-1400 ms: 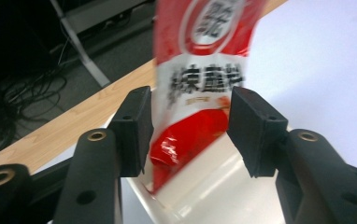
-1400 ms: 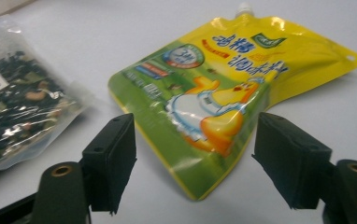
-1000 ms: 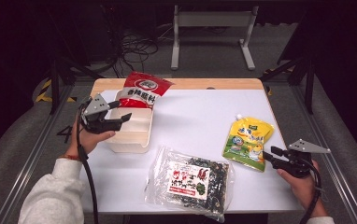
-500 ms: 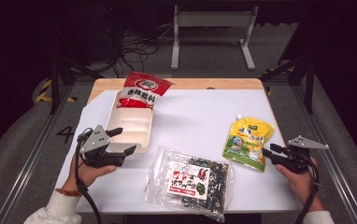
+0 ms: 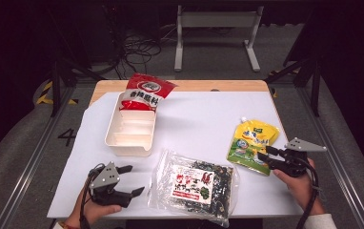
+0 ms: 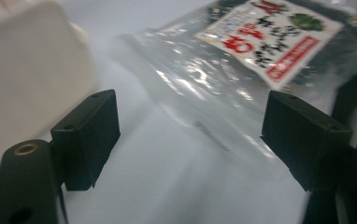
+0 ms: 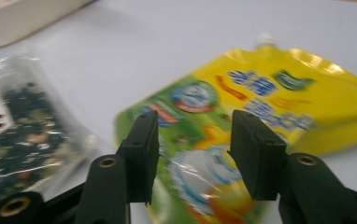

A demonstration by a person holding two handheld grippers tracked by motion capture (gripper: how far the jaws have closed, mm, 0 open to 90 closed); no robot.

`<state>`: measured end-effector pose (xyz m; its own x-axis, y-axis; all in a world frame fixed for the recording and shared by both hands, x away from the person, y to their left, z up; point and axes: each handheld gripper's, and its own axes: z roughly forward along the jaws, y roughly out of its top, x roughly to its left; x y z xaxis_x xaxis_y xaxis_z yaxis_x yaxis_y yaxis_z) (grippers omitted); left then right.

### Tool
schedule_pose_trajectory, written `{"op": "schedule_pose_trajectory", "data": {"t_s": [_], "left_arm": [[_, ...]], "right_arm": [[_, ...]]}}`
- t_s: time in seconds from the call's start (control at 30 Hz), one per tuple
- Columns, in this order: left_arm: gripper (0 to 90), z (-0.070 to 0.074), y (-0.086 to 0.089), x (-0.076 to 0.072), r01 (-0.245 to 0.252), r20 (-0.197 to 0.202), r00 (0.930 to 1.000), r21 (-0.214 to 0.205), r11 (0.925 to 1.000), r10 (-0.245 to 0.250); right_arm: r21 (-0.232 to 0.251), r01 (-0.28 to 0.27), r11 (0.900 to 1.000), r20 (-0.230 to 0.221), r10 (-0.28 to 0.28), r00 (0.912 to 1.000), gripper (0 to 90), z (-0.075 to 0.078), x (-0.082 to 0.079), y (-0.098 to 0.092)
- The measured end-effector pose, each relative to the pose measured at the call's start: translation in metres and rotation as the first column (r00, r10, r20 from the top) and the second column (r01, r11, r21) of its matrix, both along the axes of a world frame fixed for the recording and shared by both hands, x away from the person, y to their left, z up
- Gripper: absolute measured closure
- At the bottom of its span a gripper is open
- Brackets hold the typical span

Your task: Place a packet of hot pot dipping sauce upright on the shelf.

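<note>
Three packets and one divided white tray [image 5: 130,133] lay on the counter [image 5: 204,114]. The left gripper [image 5: 131,180], jaws spread and just widening with nothing between them, faced the clear seaweed bag [image 5: 194,183] at the front edge. The right gripper [image 5: 264,159], jaws parted, hovered over the yellow pouch [image 5: 251,143]. A red packet [image 5: 144,90] rested on the tray's far end.

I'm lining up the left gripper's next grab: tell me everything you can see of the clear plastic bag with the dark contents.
The clear crinkly plastic bag of dark dried pieces lies flat on the white table sheet near its front edge, slightly skewed. A white label with red and black print sits on top. Its glossy film looks sealed. The open left gripper hangs just beside its left edge, not touching.
</note>
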<state>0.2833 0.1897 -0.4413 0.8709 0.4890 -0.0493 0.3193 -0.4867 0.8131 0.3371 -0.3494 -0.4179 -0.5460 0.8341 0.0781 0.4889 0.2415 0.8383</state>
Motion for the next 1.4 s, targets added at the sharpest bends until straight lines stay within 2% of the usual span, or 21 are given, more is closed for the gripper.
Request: {"op": "schedule_pose_trajectory", "data": {"t_s": [0.07, 0.13, 0.23, 0.33, 0.4, 0.53, 0.63, 0.67, 0.73, 0.8, 0.9, 0.97, 1.0, 1.03, 1.1, 1.2, 1.23, 1.27, 1.33, 1.37, 1.4], "left_arm": [[19.9, -0.007, -0.004, -0.006, 0.027, -0.028, 0.9993, 0.024, 0.9993, -0.026], [20.4, -0.012, -0.007, -0.009, 0.031, -0.045, 0.9985, 0.035, 0.9989, -0.03], [18.9, -0.019, -0.009, -0.009, 0.032, -0.071, 0.9971, 0.07, 0.997, -0.027], [18.0, -0.022, -0.009, -0.006, 0.024, -0.071, 0.9974, 0.098, 0.9949, -0.017], [18.0, -0.025, -0.011, -0.004, 0.032, -0.087, 0.9959, 0.107, 0.9938, -0.023], [17.0, -0.029, -0.017, -0.002, 0.045, -0.087, 0.9957, 0.141, 0.989, -0.033], [16.6, -0.029, -0.021, -0.001, 0.044, -0.081, 0.9962, 0.145, 0.9884, -0.033], [16.6, -0.029, -0.022, -0.001, 0.046, -0.083, 0.9959, 0.142, 0.9887, -0.034], [16.4, -0.029, -0.024, -0.002, 0.042, -0.077, 0.9966, 0.15, 0.9877, -0.03], [16.1, -0.03, -0.024, 0.0, 0.042, -0.088, 0.9957, 0.133, 0.9902, -0.03], [16.8, -0.029, -0.023, 0.001, 0.047, -0.118, 0.9924, 0.093, 0.9945, -0.036], [17.3, -0.026, -0.021, 0.001, 0.059, -0.147, 0.9876, 0.034, 0.9977, -0.054], [17.6, -0.026, -0.021, 0.001, 0.059, -0.147, 0.9876, 0.034, 0.9977, -0.054], [19.1, -0.025, -0.019, 0.0, 0.062, -0.16, 0.9852, 0.004, 0.9981, -0.06], [19.7, -0.023, -0.016, -0.004, 0.047, -0.182, 0.9822, -0.004, 0.9989, -0.047], [24.0, -0.021, -0.014, -0.012, 0.018, -0.184, 0.9829, 0.055, 0.9983, -0.007], [25.5, -0.022, -0.013, -0.015, 0.038, -0.194, 0.9807, 0.063, 0.9973, -0.025], [32.8, -0.022, -0.013, -0.018, 0.053, -0.193, 0.9804, 0.071, 0.9961, -0.038], [39.3, -0.023, -0.015, -0.021, 0.066, -0.192, 0.9803, 0.084, 0.9943, -0.049], [39.3, -0.023, -0.017, -0.024, 0.084, -0.17, 0.9834, 0.111, 0.9903, -0.065], [48.3, -0.022, -0.019, -0.025, 0.097, -0.148, 0.986, 0.135, 0.9862, -0.076]], "right_arm": [[-0.007, -0.095, 0.9955, 0.009, 0.095, 0.9954, 71.6, 0.005, -0.006, 0.015], [-0.016, -0.172, 0.9849, 0.012, 0.172, 0.985, 78.0, 0.007, -0.011, 0.028], [-0.029, -0.288, 0.9573, 0.003, 0.288, 0.9576, 82.1, 0.01, -0.022, 0.053], [-0.049, -0.352, 0.9348, -0.004, 0.352, 0.936, 82.1, 0.01, -0.032, 0.072], [-0.067, -0.378, 0.9234, -0.019, 0.378, 0.9258, 82.5, 0.009, -0.036, 0.079], [-0.133, -0.423, 0.8964, -0.094, 0.413, 0.9057, 82.7, -0.003, -0.044, 0.09], [-0.194, -0.43, 0.8818, -0.144, 0.408, 0.9017, 82.7, -0.012, -0.048, 0.092], [-0.204, -0.437, 0.876, -0.167, 0.409, 0.8971, 82.8, -0.016, -0.048, 0.092], [-0.175, -0.459, 0.8712, -0.185, 0.429, 0.8843, 85.2, -0.022, -0.051, 0.091], [-0.167, -0.475, 0.8642, -0.204, 0.441, 0.8742, 86.6, -0.023, -0.053, 0.092], [-0.149, -0.475, 0.8672, -0.211, 0.441, 0.8722, 90.0, -0.027, -0.054, 0.091], [-0.144, -0.472, 0.8695, -0.206, 0.441, 0.8738, 90.0, -0.029, -0.055, 0.09], [-0.144, -0.472, 0.8695, -0.206, 0.441, 0.8738, 90.0, -0.029, -0.055, 0.09], [-0.151, -0.471, 0.8692, -0.205, 0.438, 0.8751, 90.0, -0.031, -0.056, 0.092], [-0.155, -0.467, 0.8707, -0.203, 0.434, 0.8776, 90.0, -0.031, -0.057, 0.093], [-0.157, -0.461, 0.8735, -0.194, 0.43, 0.8817, 90.0, -0.032, -0.058, 0.094], [-0.157, -0.461, 0.8735, -0.194, 0.43, 0.8817, 90.0, -0.032, -0.058, 0.094], [-0.158, -0.461, 0.8735, -0.192, 0.43, 0.882, 90.0, -0.033, -0.058, 0.094], [-0.157, -0.461, 0.8735, -0.193, 0.43, 0.8818, 90.0, -0.033, -0.058, 0.094], [-0.156, -0.462, 0.8731, -0.193, 0.431, 0.8812, 90.0, -0.033, -0.058, 0.094], [-0.156, -0.462, 0.873, -0.194, 0.432, 0.8809, 90.0, -0.033, -0.058, 0.094]]}}
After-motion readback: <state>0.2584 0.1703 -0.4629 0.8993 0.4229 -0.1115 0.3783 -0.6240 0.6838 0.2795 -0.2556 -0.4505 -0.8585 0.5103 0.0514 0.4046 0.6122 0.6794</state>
